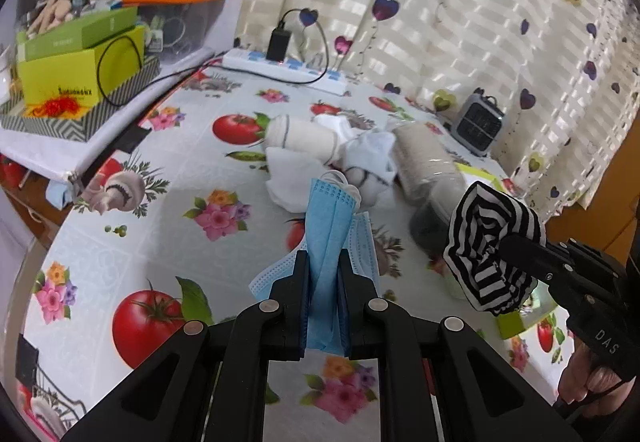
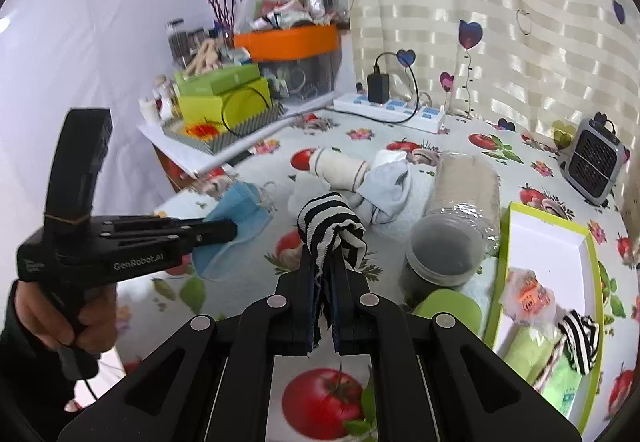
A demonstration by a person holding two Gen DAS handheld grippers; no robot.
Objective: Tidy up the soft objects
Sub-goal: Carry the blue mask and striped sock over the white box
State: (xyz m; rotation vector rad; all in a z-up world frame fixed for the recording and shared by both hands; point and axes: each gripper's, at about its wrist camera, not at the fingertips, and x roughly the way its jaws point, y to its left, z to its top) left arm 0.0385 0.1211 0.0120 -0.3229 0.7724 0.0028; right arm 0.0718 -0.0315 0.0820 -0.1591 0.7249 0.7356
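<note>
My left fingers [image 1: 324, 262] pinch a pale blue pleated paper face mask [image 1: 330, 213]; my right fingers [image 2: 324, 262] clamp a black-and-white striped fabric sock [image 2: 330, 228], both above the counter [image 2: 240, 306].

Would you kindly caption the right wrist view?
Right gripper clamps a striped sock above the table while the left gripper holds a blue mask.

Home room, heart-print curtain [image 2: 500, 53], tomato-patterned tablecloth [image 1: 168, 226], power strip [image 1: 284, 70] (charger plugged in), cluttered boxes [image 1: 80, 73]
</note>
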